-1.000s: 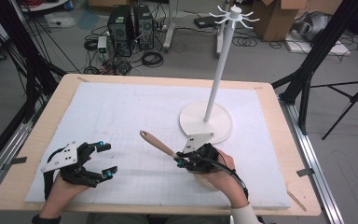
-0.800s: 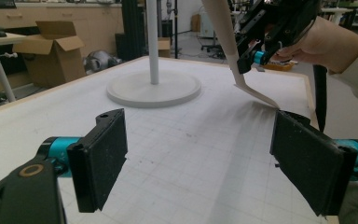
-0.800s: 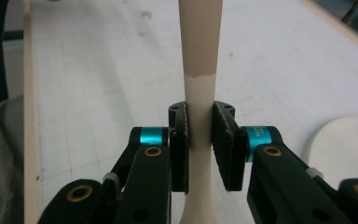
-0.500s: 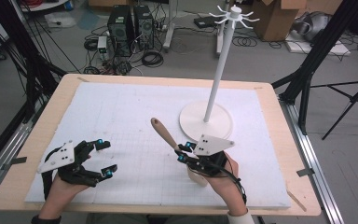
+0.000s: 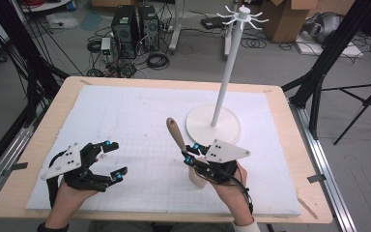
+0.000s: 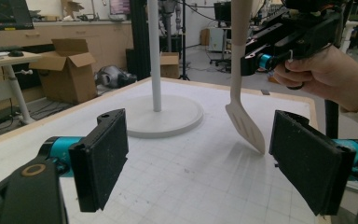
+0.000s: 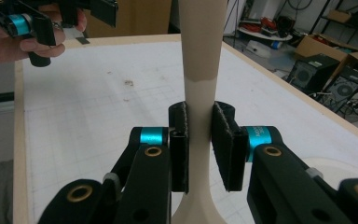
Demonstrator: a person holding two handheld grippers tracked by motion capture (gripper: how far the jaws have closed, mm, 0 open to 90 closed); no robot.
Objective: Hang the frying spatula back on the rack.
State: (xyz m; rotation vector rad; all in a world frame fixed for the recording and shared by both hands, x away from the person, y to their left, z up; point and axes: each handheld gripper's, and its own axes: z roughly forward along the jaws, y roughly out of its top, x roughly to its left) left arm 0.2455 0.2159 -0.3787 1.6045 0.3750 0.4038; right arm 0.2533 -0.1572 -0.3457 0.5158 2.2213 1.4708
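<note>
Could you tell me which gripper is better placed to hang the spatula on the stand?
Right: the right gripper already clamps the spatula beside the stand; the left gripper is open, farther away.

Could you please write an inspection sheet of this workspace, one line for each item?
Surface: wooden table covered by a white gridded mat; a small brown stain shows on the mat in the right gripper view.
Job's things: spatula with wooden handle, held upright, blade down near the mat; white hook stand on its round base, hooks empty.
Clutter: nothing seen on the mat.
Grippers: right gripper shut on the spatula's neck; left gripper open, nothing between its fingers.
Cables: one trails from the right gripper along the wrist; many lie on the floor.
Surroundings: computer towers, cardboard boxes, black frame posts.
</note>
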